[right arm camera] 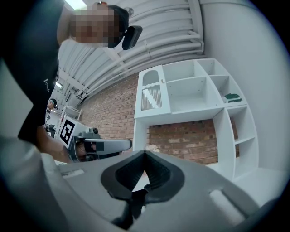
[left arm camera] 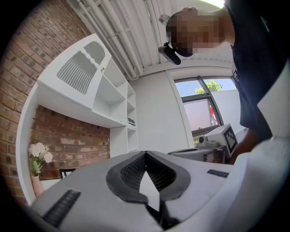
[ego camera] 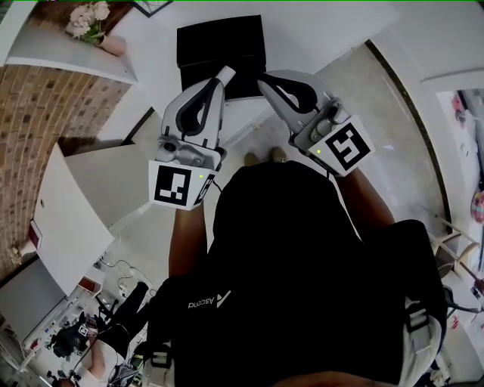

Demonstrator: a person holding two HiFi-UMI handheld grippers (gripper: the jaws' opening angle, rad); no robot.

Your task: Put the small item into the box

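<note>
Over a white table (ego camera: 325, 38), a person is holding two closed grippers toward a black box (ego camera: 221, 53).

From the head camera, the person's black shirt (ego camera: 302, 264) is filling the lower frame. A brick wall (ego camera: 45, 128) is running along the left of that view, and a white shelf unit (right arm camera: 195, 90) is standing against it. The black box is lying on the table, right at both gripper tips. The left gripper (ego camera: 225, 73) is pointing at the box's near edge, its jaws pressing together tip to tip, gripping nothing. The right gripper (ego camera: 265, 79) is hovering just beside it, its jaws likewise meeting, empty. A vase of pale flowers (ego camera: 91, 23) is standing by the brick wall.
</note>
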